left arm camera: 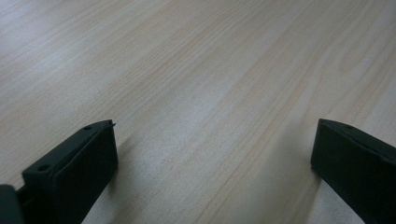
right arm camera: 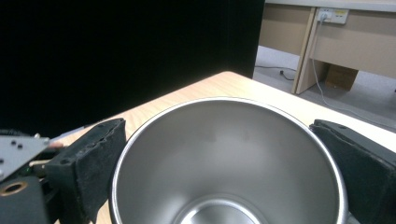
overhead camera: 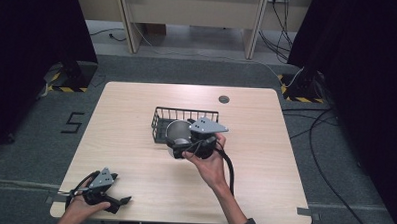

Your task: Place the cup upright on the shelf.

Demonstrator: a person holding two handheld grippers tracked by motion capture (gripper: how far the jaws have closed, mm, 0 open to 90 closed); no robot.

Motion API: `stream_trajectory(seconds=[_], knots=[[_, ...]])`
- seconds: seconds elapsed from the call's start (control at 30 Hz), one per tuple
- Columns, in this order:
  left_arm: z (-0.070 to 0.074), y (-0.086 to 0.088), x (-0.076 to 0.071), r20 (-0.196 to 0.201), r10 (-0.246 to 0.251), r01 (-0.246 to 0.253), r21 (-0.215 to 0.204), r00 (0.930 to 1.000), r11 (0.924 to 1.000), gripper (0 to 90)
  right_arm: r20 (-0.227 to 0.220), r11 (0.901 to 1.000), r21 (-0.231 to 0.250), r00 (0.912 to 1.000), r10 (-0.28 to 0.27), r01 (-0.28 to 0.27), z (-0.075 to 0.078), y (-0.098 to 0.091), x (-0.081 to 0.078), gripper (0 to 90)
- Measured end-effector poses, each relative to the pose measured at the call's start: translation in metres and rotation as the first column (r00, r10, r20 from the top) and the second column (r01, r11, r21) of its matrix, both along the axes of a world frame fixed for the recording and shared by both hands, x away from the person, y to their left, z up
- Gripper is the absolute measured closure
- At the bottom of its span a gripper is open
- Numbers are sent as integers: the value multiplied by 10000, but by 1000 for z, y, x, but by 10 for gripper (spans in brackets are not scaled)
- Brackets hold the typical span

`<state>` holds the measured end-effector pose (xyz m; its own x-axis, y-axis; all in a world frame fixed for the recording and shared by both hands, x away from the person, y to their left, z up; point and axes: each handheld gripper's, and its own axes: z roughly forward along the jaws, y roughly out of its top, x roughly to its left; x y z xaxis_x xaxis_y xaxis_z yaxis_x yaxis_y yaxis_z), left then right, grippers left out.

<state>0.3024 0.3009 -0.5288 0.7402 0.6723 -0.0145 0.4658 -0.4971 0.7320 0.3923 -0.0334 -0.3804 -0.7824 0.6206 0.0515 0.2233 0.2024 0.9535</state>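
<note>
At the near left corner of the desk [overhead camera: 137, 97] the left tool [overhead camera: 122, 201] rests low in the person's hand, its jaws spread wide with nothing between them; the left gripper view looks along those jaws onto bare wood grain, so this tool has no part in the work for now. Moving right, a black wire basket [overhead camera: 162, 121] stands near the middle of the desk, and at its near right edge the right tool [overhead camera: 181, 150] holds a steel cup [overhead camera: 178, 133], tipped so that its mouth faces back toward the hand. The jaws sit one on each side of the cup's wall, pinching it from outside. Judging by how things lie, the cup is lifted and at the basket, partly over its rim; whether it is being put in or taken out cannot be told, and it is not yet set down anywhere. The right gripper view gives what the high view cannot: the cup's [right arm camera: 229, 163] empty, shiny inside, and both pads tight against its rim, with the desk's far edge and a dark curtain beyond. The high view alone gives the basket and the cup's place against it.
</note>
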Motion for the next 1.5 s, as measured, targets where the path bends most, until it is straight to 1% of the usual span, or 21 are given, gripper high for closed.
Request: stream_trajectory(seconds=[0.03,0.13,0.17,0.2,0.23,0.27,0.3,0.33,0.43,0.53,0.7,0.73,0.83,0.87,0.9,0.93,1.03,1.07,1.17,1.3,1.5], knots=[[0,0,0,0,0,0,0,10000,10000,0,0,10000,0,10000,0,0,0,0,0,62],[0,0,0,-11,-5,5,2,10000,10000,0,18,9999,-17,9999,-100,100,11,0,8,62],[0,0,0,-11,-5,5,2,10000,10000,0,18,9999,-17,9999,-100,100,11,0,8,62],[0,0,0,-11,-5,5,6,10000,10000,0,74,9999,-53,9998,-161,161,16,1,13,62],[0,0,0,-11,-5,5,6,10000,10000,0,74,9999,-53,9998,-161,161,16,1,13,62],[0,0,0,-11,-5,5,6,10000,10000,0,152,9997,-95,9997,-210,211,21,2,16,61],[0,0,0,-11,-5,5,6,10000,10000,0,152,9997,-95,9997,-210,211,21,2,16,61],[0,0,0,-10,-9,9,9,10000,10000,0,200,9995,-142,9994,-270,273,26,3,20,61],[0,0,0,-21,-10,10,16,10000,10000,0,221,9992,-147,9991,-364,368,30,4,24,61],[0,0,0,-21,-13,13,18,10000,10000,0,192,9984,-186,9984,-523,527,34,6,33,61],[0,0,0,-22,-10,10,11,10000,10000,0,141,9973,-256,9975,-687,691,34,8,42,62],[0,0,0,-12,-8,8,15,10000,10000,0,115,9965,-297,9969,-774,777,34,9,47,62],[0,0,0,-10,-11,11,21,10000,10000,0,76,9957,-321,9962,-865,867,33,10,53,61],[0,0,0,-10,-12,12,21,10000,10000,0,19,9948,-339,9954,-958,958,31,10,58,61],[0,0,0,-10,-12,12,21,10000,10000,0,19,9948,-339,9954,-958,958,31,10,58,61],[0,0,0,-11,-15,15,27,10000,10000,0,-26,9939,-356,9945,-1045,1043,30,11,64,62],[0,0,0,-10,-12,12,21,10000,10000,0,-33,9933,-353,9939,-1101,1099,30,12,68,62],[0,0,0,-12,-14,14,23,10000,10000,0,-32,9929,-361,9936,-1131,1129,29,13,73,62],[0,0,0,-11,-16,16,25,10000,10000,0,-91,9918,-382,9924,-1225,1221,27,14,77,62],[0,0,0,-16,-20,20,22,10000,10000,0,-231,9889,-428,9894,-1436,1426,22,15,87,62],[0,0,0,-11,-23,23,20,10000,10000,0,-351,9860,-430,9861,-1625,1610,17,14,95,61]])
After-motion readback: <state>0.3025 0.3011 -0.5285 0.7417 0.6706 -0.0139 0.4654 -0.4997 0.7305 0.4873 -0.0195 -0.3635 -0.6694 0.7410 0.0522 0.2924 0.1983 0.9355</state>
